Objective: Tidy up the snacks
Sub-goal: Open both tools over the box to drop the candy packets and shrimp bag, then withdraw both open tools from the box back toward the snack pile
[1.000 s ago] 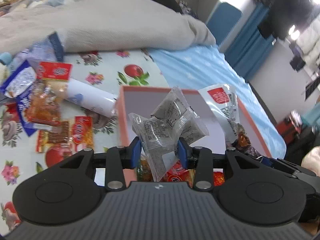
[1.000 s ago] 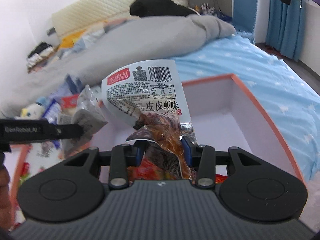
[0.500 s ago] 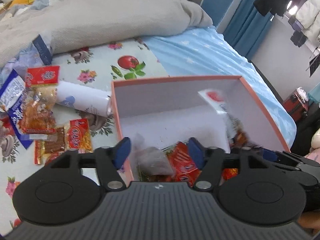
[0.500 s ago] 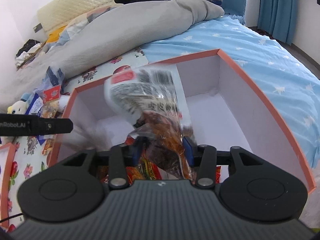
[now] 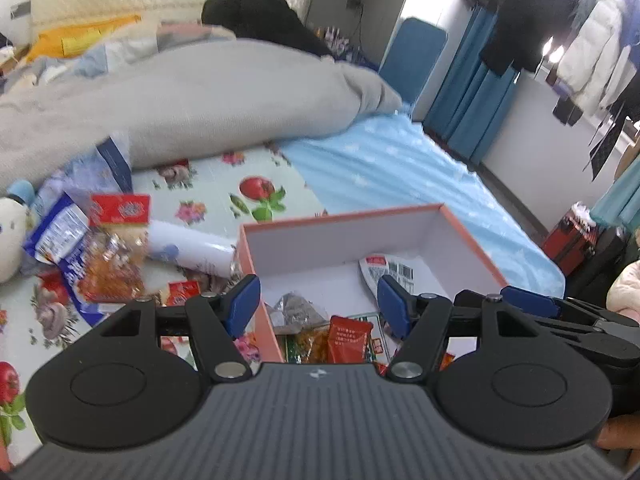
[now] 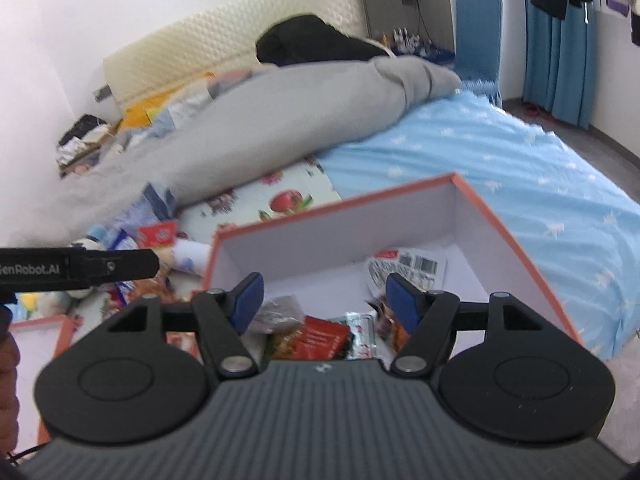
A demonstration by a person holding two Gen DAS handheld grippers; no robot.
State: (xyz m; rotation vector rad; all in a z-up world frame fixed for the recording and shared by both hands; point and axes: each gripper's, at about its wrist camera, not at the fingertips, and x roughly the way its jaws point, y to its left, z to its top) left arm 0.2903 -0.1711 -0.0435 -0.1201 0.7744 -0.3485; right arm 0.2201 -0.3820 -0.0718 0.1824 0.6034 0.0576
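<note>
Two claws hover over a bed strewn with snacks. Far left, loose packets (image 5: 108,264) lie on the flowered sheet (image 5: 224,196), left of and beyond the left claw (image 5: 318,304), the nearer one; a crinkly clear bag with a red label and a smooth white tube (image 5: 192,250) lying crosswise. The left claw stands wide apart, gripping nothing. Beneath both sits a stiff orange-edged box (image 5: 340,216) with white walls, holding glossy red, green and grey packets (image 5: 348,338). The right claw (image 6: 324,302) is opening, nothing between its pads; below lies a flat barcoded packet (image 6: 408,268). Rightmost, blue starred bedding (image 6: 520,168)
</note>
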